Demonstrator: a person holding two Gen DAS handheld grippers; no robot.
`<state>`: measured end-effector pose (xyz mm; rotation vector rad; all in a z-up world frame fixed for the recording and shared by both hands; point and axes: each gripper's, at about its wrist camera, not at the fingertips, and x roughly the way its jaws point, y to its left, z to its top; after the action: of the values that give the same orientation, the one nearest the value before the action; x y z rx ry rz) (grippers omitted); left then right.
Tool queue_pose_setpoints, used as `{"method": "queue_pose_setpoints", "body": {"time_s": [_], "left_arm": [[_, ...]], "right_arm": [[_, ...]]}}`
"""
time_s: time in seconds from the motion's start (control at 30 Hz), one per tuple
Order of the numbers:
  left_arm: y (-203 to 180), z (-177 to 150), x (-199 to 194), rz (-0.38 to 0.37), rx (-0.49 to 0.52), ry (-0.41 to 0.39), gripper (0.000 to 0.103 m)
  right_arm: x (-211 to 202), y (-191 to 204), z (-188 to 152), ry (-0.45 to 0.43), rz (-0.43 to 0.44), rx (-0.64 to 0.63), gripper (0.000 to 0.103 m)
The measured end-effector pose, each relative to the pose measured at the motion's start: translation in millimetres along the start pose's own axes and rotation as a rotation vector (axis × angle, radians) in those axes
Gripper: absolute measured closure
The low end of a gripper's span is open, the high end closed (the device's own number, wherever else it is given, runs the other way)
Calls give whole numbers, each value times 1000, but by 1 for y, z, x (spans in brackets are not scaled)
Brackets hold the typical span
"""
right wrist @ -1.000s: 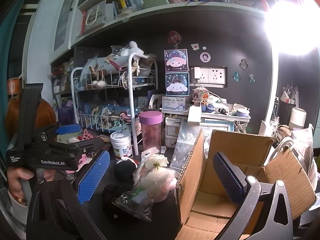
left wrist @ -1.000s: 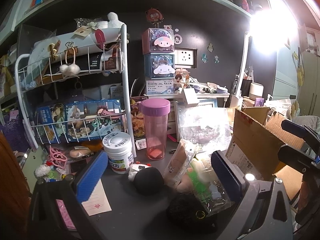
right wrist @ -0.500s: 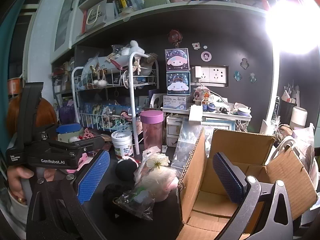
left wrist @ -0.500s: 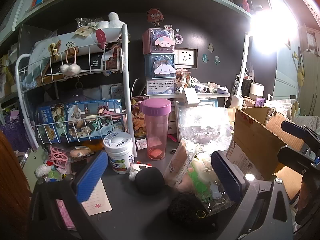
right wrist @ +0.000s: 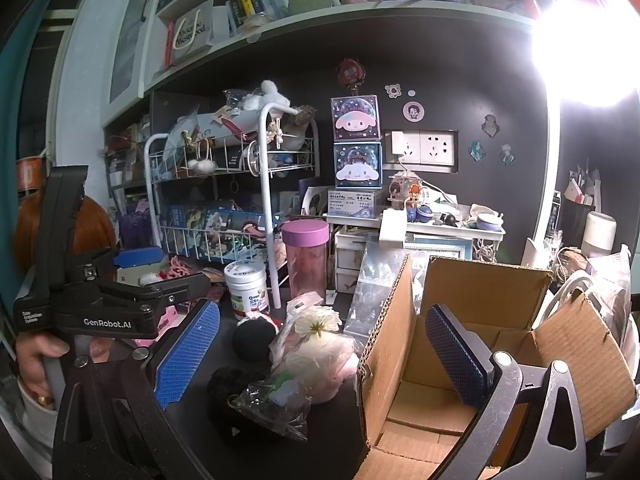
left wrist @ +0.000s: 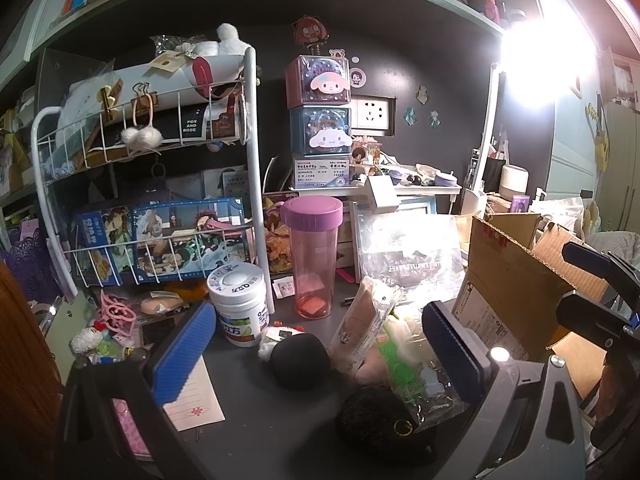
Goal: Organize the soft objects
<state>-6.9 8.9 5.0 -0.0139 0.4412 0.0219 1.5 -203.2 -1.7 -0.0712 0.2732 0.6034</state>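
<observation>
The dark bench (left wrist: pixel 256 412) is crowded. At its back left stands a white wire rack (left wrist: pixel 251 168) holding boxes and trinkets. On the right sits an open cardboard box (right wrist: pixel 472 320), flaps up, with nothing visible inside. The right tool (right wrist: pixel 316 354) hangs with its blue pads spread wide, holding nothing; one pad is over the box opening, the other over the bench. The left tool (left wrist: pixel 316 354) is likewise wide open and empty, its pads on either side of the soft pile. Behind the pile stands a pink tumbler (left wrist: pixel 313 256) with a purple lid, beside a white jar (left wrist: pixel 239 303). The soft things lie just left of the box: a bagged white plush (right wrist: pixel 320 352) with a flower on it, a black foam ball (right wrist: pixel 254 339), a dark fuzzy item (left wrist: pixel 380 420), possibly a pom-pom, and a small clear bag (right wrist: pixel 272 404) of green and white bits.
</observation>
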Motion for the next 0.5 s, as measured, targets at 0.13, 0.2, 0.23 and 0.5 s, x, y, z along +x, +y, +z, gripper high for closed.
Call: {"method": "queue_pose_setpoints", "body": {"time_s": [0.13,0.2,0.23,0.5], "left_arm": [[0,0,0,3,1,-1,1],[1,0,0,-2,0,-2,1],[1,0,0,-3,0,-4,1],[23,-2,4,-13,-21,-10,0]], "right_arm": [[1,3,-2,8,4,-1,0],[3,9,-6,14,6,-7,0],[3,12,-7,18,2,-11,0],[-1,22,5,-9,5,-22,0]]}}
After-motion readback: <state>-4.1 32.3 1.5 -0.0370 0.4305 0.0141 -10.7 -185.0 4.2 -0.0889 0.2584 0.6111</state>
